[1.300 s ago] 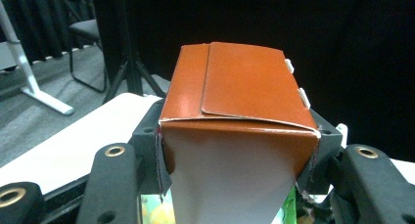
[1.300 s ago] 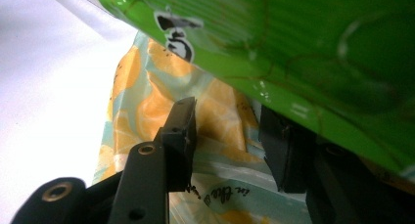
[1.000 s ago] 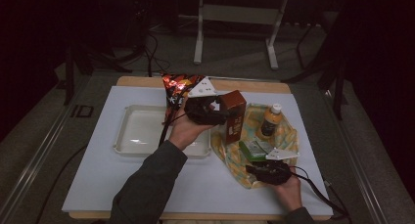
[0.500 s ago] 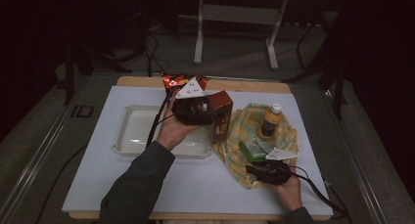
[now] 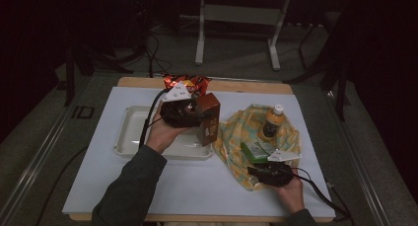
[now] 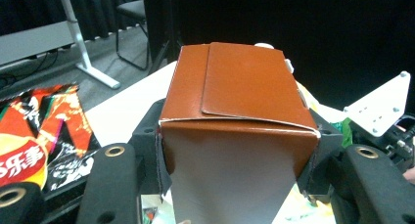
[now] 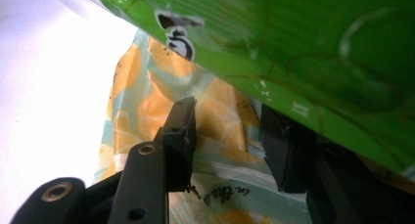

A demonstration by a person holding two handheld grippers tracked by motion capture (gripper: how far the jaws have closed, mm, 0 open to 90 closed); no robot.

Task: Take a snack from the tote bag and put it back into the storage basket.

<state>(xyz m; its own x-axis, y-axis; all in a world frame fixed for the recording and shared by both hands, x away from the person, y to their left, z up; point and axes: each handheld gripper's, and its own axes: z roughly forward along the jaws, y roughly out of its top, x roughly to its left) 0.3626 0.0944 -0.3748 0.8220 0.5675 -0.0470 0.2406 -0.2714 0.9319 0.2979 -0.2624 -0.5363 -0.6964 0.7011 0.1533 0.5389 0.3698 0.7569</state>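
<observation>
Since the earlier frame your left gripper (image 5: pixel 190 111) has carried the brown carton (image 5: pixel 209 118) leftward from above the patterned bag (image 5: pixel 236 132) to over the white tray's (image 5: pixel 129 132) right end. Its jaws clamp the carton's sides, so you appear to be mid-transfer; next, lower it squarely into the tray before releasing. Your right gripper (image 7: pixel 227 136) rests low on the bag near the green packet (image 7: pixel 293 53), jaws apart and holding nothing. That gap is plain in the right gripper view; from the high view it's unreadable.
</observation>
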